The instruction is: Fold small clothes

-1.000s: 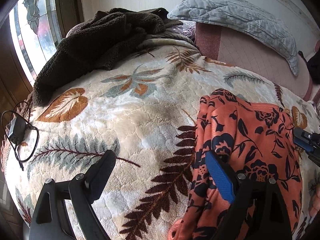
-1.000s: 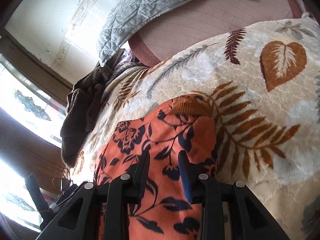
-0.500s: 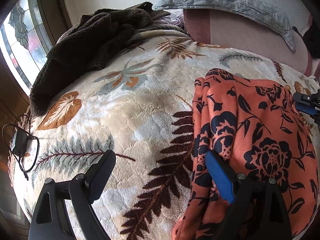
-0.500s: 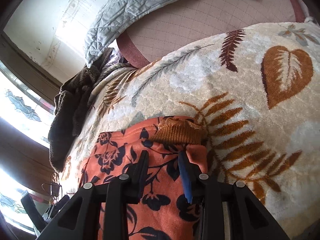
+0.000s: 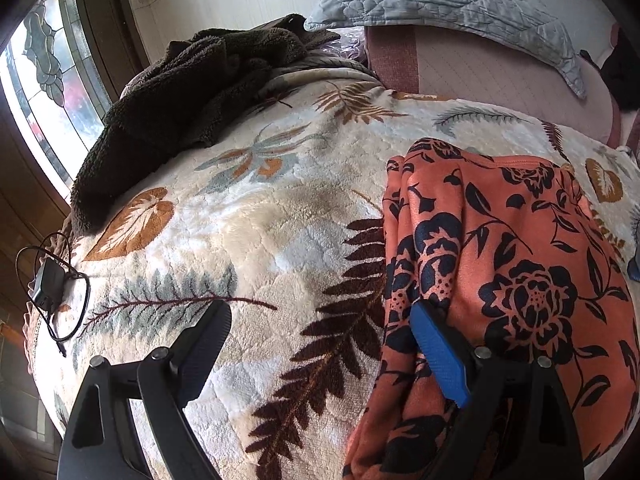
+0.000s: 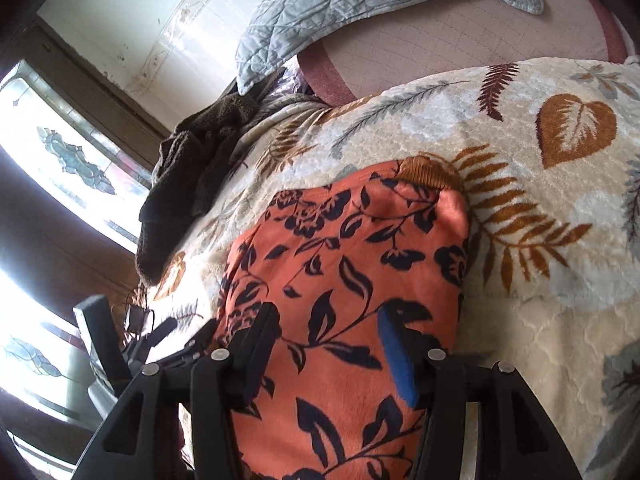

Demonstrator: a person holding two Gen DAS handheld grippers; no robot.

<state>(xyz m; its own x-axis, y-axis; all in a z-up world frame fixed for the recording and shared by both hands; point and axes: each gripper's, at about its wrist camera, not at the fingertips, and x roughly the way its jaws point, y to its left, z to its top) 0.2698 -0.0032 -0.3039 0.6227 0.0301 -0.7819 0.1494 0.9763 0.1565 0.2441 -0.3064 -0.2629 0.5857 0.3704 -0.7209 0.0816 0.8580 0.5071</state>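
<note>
Item: orange floral garment (image 5: 504, 264), folded, lying flat on the leaf-print blanket (image 5: 256, 236) covering the bed; occupies the 3 to 5 o'clock part of the left wrist view.
Left gripper (image 5: 320, 352): jaws spread wide, holding nothing; blue-padded finger (image 5: 438, 356) over the garment's left edge, black finger over bare blanket.
Right gripper (image 6: 326, 344): jaws parted, both above the garment, nothing clamped.
Also: brown fleece (image 5: 176, 108) at 11 o'clock; grey quilted pillow (image 5: 448, 0) at 1 o'clock; black charger with cable (image 5: 48, 284) at 9 o'clock.
</note>
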